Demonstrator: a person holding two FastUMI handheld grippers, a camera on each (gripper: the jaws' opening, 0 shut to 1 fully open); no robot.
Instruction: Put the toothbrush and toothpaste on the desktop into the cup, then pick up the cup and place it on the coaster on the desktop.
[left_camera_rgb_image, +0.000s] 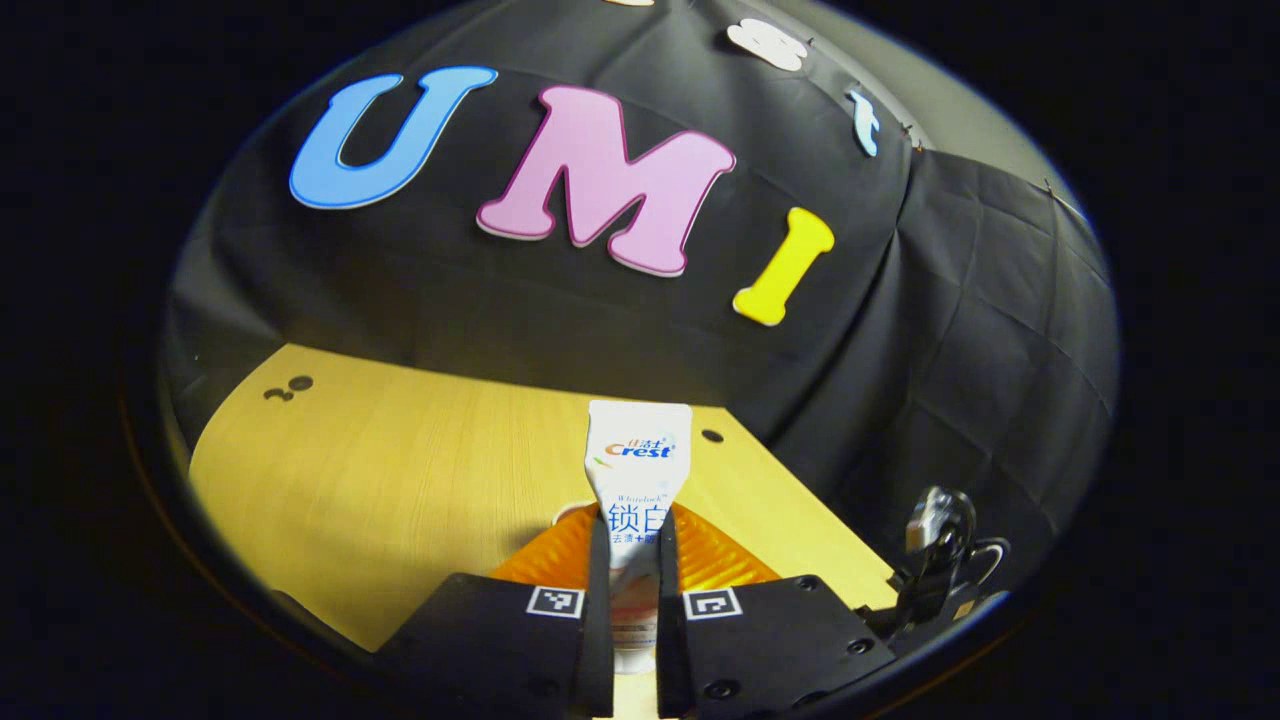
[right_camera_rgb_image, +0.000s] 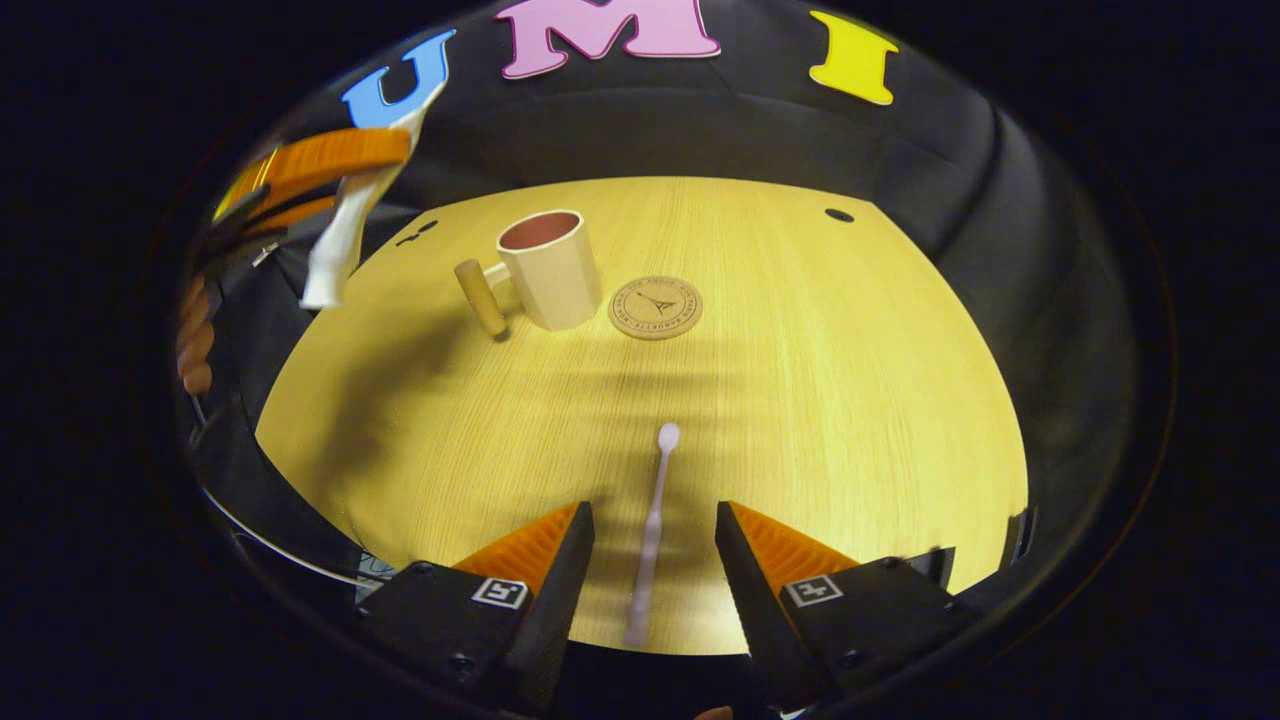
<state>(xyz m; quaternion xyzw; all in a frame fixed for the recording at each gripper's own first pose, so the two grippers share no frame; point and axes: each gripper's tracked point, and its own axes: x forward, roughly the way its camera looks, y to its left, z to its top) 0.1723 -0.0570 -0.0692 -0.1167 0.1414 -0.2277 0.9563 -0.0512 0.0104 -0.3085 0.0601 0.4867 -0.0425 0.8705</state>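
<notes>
White toothpaste (left_camera_rgb_image: 638, 470) tube sits pinched between both fingers of the left gripper (left_camera_rgb_image: 634, 560), crimped end pointing away from the camera, cap end down near the gripper body; in the right gripper view the same tube (right_camera_rgb_image: 345, 235) hangs off the desktop's left side, held high and slanted, w/ the person's hand (right_camera_rgb_image: 193, 340) just below it. Cup (right_camera_rgb_image: 548, 268) stands upright toward the far side of the wooden desktop (right_camera_rgb_image: 850, 400), mouth open, its wood handle (right_camera_rgb_image: 480, 297) sticking out to the left, coaster (right_camera_rgb_image: 655, 307) just beside it on the right, maybe touching (can't tell). Toothbrush (right_camera_rgb_image: 652, 520) lies flat on the desktop, head pointing away, its handle between the spread fingers of the right gripper (right_camera_rgb_image: 652, 535), neither finger touching it. Step in hand, I'd judge: carry the tube over to the cup and drop it in. To do it well, come in from above, tip the tube near vertical w/ one end over the mouth, release only once it's inside the rim; approach from the handle side risks nudging the handle and sliding the cup. Right gripper needs to lower and close squarely on the brush handle, which is thin and may roll. Room: desktop is wide and bare around the cup except coaster; left edge is near the tube's path, so keep it high until it's over wood.
</notes>
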